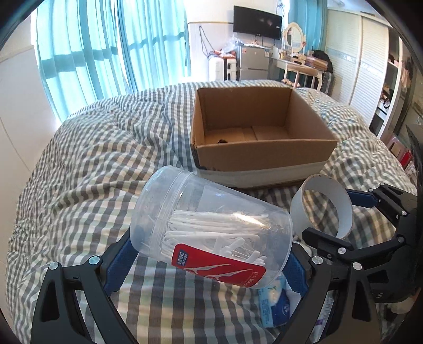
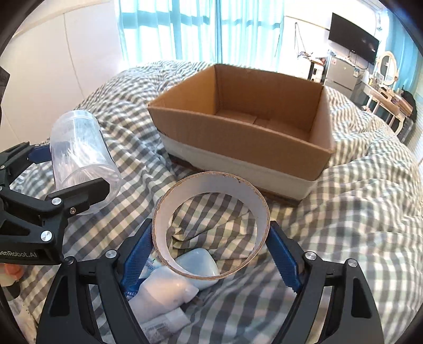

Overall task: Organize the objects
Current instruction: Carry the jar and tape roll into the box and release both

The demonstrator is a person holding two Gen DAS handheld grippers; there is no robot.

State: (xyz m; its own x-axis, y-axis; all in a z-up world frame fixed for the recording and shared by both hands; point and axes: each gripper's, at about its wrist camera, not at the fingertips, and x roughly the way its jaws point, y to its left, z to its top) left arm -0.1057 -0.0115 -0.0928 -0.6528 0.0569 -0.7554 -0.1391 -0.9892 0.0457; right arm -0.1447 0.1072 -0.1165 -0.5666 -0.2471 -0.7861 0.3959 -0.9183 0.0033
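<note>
Both loads are lifted clear of the bed, left gripper point(image 1: 208, 254) clamped on the floss pick jar point(image 1: 211, 227), right gripper point(image 2: 211, 254) squeezing the tape roll point(image 2: 211, 227), probably so they can drop into the far cardboard box point(image 1: 259, 148).

Home bedroom: bed w/ gray-white checked duvet point(image 1: 100, 148) right under and ahead of the jaws. Beyond it, teal curtains point(image 1: 87, 53) over big windows, wall TV point(image 1: 257, 22), small fridge point(image 1: 253, 62), dressing table w/ oval mirror point(image 1: 294, 37), louvered wardrobe point(image 1: 370, 68).
</note>
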